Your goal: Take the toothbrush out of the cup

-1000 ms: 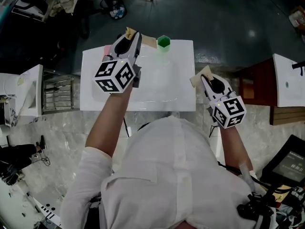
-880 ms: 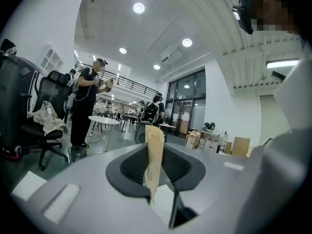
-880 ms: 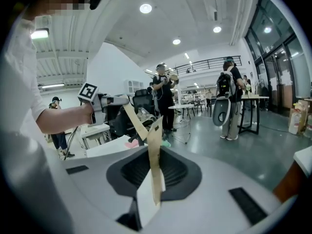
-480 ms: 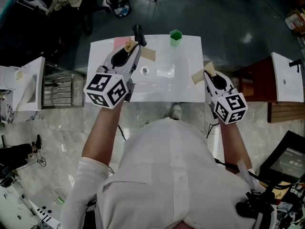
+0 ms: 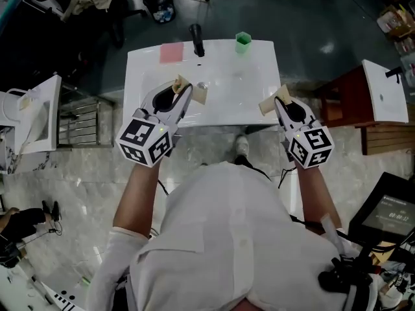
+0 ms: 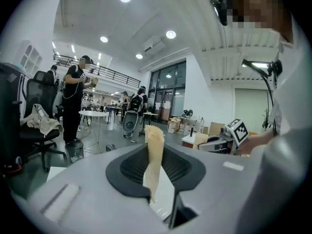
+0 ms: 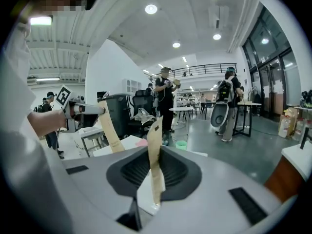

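Room: big open hall, dark floor (image 5: 324,18) beyond the table and pale marbled floor (image 5: 65,173) nearer me; people (image 6: 75,99) stand about by far desks.
Person: white shirt (image 5: 227,238), both arms reaching toward the table's near edge.
Table: white table (image 5: 259,63) with a shallow basin sunk in its top.
Left hand-held gripper (image 5: 189,89): over the near-left part of the table, clenched on nothing, its tan pads drawn together, touching no object.
Right hand-held gripper (image 5: 275,100): at the table's near-right edge, likewise clenched and empty.
Pink square (image 5: 172,52): flat by the far edge, left of the tap.
Black tap (image 5: 196,39): at the middle of the far edge.
Green cup (image 5: 243,39): on the far edge, right of the tap, well apart from both grippers.
Toothbrush: too small to make out from here; neither gripper holds it.
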The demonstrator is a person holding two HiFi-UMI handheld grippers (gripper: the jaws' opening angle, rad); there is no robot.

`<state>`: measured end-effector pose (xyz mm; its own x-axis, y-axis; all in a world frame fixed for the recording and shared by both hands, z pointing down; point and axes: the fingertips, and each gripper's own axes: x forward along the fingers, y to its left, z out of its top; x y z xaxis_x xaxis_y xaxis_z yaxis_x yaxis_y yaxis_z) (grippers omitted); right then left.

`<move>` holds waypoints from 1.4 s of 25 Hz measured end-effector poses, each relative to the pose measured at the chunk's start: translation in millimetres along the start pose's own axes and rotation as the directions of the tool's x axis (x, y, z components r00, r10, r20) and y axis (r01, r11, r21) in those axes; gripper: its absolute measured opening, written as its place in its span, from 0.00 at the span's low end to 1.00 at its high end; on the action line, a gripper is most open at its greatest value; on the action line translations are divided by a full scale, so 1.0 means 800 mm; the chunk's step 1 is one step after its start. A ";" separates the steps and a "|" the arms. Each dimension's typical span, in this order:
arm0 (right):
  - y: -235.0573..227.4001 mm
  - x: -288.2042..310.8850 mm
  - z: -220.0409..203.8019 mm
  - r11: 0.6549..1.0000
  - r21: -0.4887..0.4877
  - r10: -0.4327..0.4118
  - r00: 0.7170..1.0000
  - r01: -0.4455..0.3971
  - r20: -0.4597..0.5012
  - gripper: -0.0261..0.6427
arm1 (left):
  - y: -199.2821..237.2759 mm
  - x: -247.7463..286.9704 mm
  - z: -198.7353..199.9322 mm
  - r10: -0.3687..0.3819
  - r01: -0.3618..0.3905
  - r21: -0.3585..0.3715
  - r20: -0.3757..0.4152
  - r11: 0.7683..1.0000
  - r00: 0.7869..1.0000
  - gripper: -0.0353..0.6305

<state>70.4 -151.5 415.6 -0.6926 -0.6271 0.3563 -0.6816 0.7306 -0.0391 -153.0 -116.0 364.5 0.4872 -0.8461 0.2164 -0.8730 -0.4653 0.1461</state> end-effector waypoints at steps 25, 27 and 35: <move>0.136 -0.034 -0.032 0.999 -0.019 0.049 0.999 -0.050 -0.024 0.11 | -0.081 -0.107 -0.081 -0.140 0.142 0.021 -0.089 0.990 0.986 0.17; 0.140 -0.035 -0.033 0.998 -0.029 0.053 0.998 -0.054 -0.030 0.11 | -0.084 -0.110 -0.081 -0.143 0.145 0.020 -0.088 0.989 0.986 0.17; 0.160 -0.028 -0.031 0.994 -0.069 0.086 0.995 -0.089 -0.041 0.11 | -0.083 -0.116 -0.087 -0.139 0.140 0.012 -0.093 0.990 0.986 0.17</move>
<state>4.3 -37.2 425.5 -0.7383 -0.5505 0.3897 -0.5997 0.8002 -0.0060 -138.8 11.4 402.3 0.6035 -0.7455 0.2828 -0.7962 -0.5825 0.1635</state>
